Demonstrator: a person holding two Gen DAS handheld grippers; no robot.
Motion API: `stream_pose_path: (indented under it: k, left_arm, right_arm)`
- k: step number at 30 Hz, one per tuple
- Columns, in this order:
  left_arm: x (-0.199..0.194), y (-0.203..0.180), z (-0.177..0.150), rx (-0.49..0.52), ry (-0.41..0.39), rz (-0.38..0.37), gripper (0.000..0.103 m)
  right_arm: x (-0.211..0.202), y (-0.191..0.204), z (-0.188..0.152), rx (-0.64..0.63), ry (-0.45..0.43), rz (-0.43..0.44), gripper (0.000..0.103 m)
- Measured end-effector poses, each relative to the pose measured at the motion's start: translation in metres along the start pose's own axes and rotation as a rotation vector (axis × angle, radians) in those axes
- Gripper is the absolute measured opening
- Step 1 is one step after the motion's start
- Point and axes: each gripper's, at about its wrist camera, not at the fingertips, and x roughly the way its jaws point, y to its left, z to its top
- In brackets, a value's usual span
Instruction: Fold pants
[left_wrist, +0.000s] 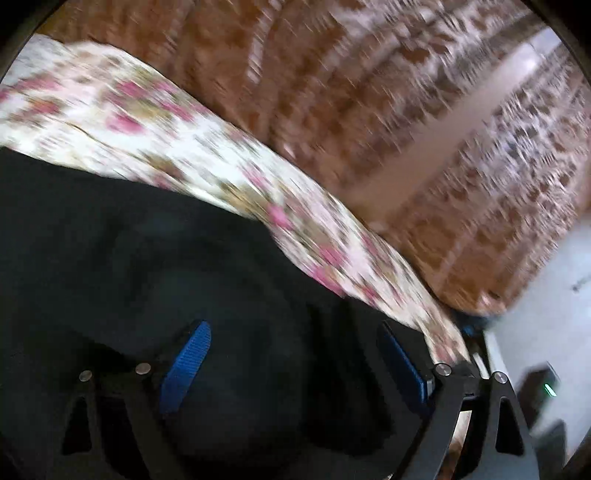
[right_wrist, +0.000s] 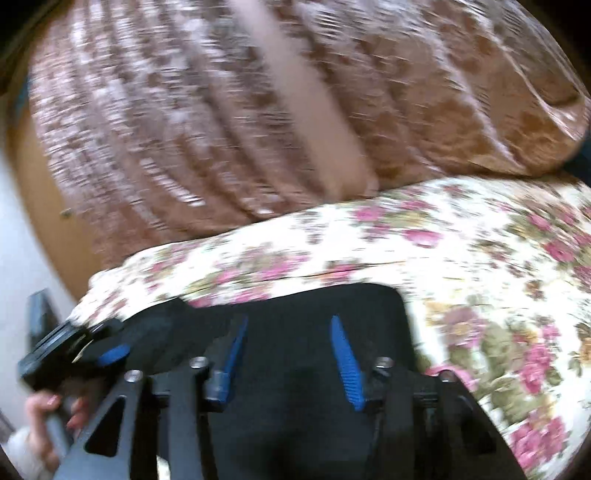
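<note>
Flowery bed sheet (right_wrist: 424, 236) under black pants (right_wrist: 295, 424). Left gripper (left_wrist: 295, 362) wide open over pants, holding nothing. Right gripper (right_wrist: 288, 354) partly open, nothing pinched. Looks between folds. Next: pick an edge, close gently, bring it across.

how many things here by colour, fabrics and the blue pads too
black: 1, the pants
floral pink on white: 1, the sheet under them
brown patterned: 1, the blanket behind
blue: 4 pads, two on the left hand-held gripper, two on the right hand-held gripper
total: 7
</note>
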Motion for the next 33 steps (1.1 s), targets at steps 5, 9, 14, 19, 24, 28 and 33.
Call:
stream_pose_path:
  k: [5,9,14,19,24,28,33]
  left_arm:
    - [0.032,-0.027,-0.018,0.073,0.089,0.017,0.088]
    - [0.047,-0.042,-0.031,0.195,0.102,0.092,0.038]
    - [0.037,-0.056,-0.039,0.275,0.09,0.07,0.017]
    - [0.024,-0.05,-0.046,0.268,0.077,0.126,0.015]
    - [0.035,-0.031,-0.054,0.257,0.054,0.113,0.017]
    - [0.031,-0.028,-0.057,0.269,0.023,0.126,0.033]
    - [0.014,-0.018,-0.052,0.187,-0.001,0.111,0.049]
  right_arm:
    - [0.024,-0.033,-0.001,0.069,0.066,-0.076,0.024]
    - [0.035,-0.04,-0.014,0.044,0.097,-0.076,0.024]
    - [0.042,-0.051,-0.017,0.078,0.113,-0.042,0.024]
    - [0.038,-0.053,-0.017,0.101,0.106,-0.009,0.024]
    - [0.045,-0.04,-0.025,-0.013,0.1,-0.057,0.024]
    - [0.045,-0.03,-0.034,-0.114,0.059,-0.102,0.024]
    - [0.043,-0.033,-0.037,-0.1,0.035,-0.088,0.024]
